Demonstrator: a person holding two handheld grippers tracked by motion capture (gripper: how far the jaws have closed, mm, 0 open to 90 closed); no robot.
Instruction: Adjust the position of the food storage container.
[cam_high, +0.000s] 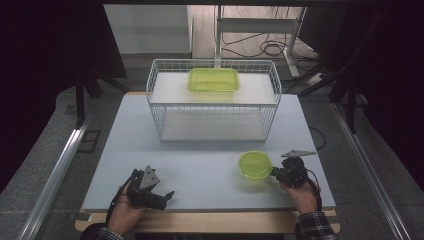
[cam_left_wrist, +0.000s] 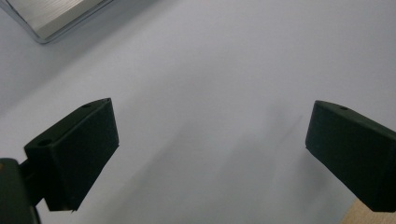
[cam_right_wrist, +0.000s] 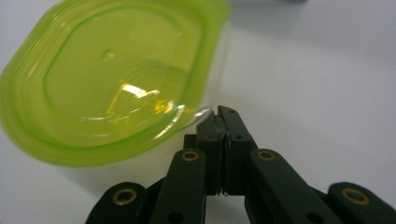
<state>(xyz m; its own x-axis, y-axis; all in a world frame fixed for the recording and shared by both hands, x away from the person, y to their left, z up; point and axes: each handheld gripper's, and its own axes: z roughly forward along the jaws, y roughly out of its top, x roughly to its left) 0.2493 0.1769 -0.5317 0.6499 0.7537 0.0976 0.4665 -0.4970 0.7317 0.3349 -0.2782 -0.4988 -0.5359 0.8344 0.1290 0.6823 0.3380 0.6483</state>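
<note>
While the left gripper (cam_high: 162, 196) is sitting at the near left of the table (cam_high: 200, 172) with its jaws spread wide over bare surface, the right gripper (cam_high: 274, 173) is resting at the near right, its jaws pinching the clear rim tab of a round green tub (cam_high: 255, 164) that is standing just to its left. Farther back, a white wire basket (cam_high: 156, 100) is standing across the middle of the table, and a rectangular green box (cam_high: 213, 79) is lying on its top shelf.
</note>
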